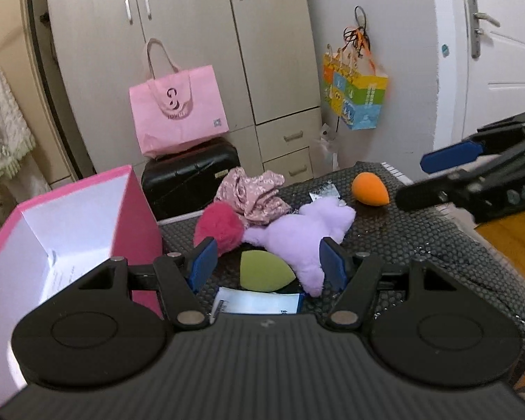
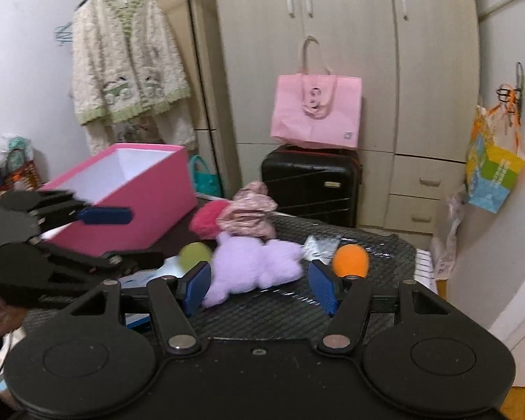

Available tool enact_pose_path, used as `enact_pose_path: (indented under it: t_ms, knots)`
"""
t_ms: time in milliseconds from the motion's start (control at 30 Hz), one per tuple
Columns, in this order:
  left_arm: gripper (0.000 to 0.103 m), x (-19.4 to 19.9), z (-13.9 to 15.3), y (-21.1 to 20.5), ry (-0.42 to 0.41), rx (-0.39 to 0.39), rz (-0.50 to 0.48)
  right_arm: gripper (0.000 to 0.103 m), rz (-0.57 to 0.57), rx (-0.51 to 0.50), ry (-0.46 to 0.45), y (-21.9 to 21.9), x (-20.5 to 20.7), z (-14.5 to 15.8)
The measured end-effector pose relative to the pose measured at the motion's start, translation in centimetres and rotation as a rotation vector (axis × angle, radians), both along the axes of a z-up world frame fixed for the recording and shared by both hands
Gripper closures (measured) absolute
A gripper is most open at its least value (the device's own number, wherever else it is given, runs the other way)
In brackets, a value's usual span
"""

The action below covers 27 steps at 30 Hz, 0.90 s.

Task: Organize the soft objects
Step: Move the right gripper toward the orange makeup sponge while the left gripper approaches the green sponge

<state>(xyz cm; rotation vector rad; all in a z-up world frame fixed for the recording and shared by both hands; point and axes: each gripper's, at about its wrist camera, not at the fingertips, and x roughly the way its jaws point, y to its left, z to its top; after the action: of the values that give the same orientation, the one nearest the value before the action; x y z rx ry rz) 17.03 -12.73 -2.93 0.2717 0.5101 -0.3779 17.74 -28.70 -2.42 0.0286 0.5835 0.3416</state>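
On the black mat (image 1: 402, 245) lie a purple plush toy (image 1: 304, 234), a green sponge (image 1: 264, 270), a pink pompom (image 1: 218, 229), a floral pink cloth (image 1: 253, 194) and an orange sponge (image 1: 369, 189). My left gripper (image 1: 267, 266) is open and empty, with the green sponge between its fingers' line. My right gripper (image 2: 259, 288) is open and empty, just short of the purple plush (image 2: 252, 266); the orange sponge (image 2: 351, 260) lies by its right finger. An open pink box (image 1: 70, 231) stands at the left, and also shows in the right wrist view (image 2: 129, 196).
A white and blue packet (image 1: 259, 301) lies under the green sponge. A clear wrapper (image 1: 323, 192) lies near the orange sponge. Behind the table stand a black suitcase (image 2: 311, 185) with a pink bag (image 2: 316, 112), and a wardrobe (image 2: 350, 52). The mat's right edge drops to a wooden floor (image 1: 514, 238).
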Motion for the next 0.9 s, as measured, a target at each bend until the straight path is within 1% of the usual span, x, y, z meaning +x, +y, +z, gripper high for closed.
enact_pose_path:
  t_ms: [67, 133, 233, 333, 467, 567, 633, 733, 900]
  knots:
    - [0.04, 0.3, -0.7, -0.5, -0.006, 0.01, 0.01, 0.036, -0.022, -0.006, -0.008, -0.5, 1.0, -0.7]
    - [0.04, 0.6, -1.6, -1.0, -0.017, 0.036, 0.025, 0.036, -0.049, -0.009, -0.014, -0.9, 1.9, -1.3]
    - [0.04, 0.9, -2.8, -1.9, -0.015, 0.069, 0.019, 0.036, -0.076, -0.017, -0.024, -1.4, 3.1, -2.1]
    - [0.041, 1.6, -3.7, -2.3, -0.027, 0.076, 0.057, 0.036, -0.097, -0.019, -0.03, -1.9, 4.2, -2.7]
    - [0.043, 2.8, -4.3, -2.0, -0.027, 0.06, 0.119, 0.036, -0.129, -0.021, -0.02, -2.4, 5.7, -3.4]
    - [0.043, 3.6, -4.9, -1.8, -0.003, 0.054, 0.142, 0.036, -0.148, -0.021, 0.002, -2.9, 6.9, -4.3]
    - [0.043, 4.0, -5.2, -1.6, 0.021, 0.042, 0.147, 0.036, -0.157, -0.013, 0.025, -3.3, 7.7, -4.9]
    - [0.043, 4.3, -5.7, -1.7, 0.033, 0.037, 0.141, 0.036, -0.171, 0.003, 0.054, -3.7, 8.7, -5.8]
    - [0.043, 4.5, -6.3, -1.9, 0.057, 0.027, 0.127, 0.036, -0.171, 0.024, 0.078, -4.0, 9.3, -6.9]
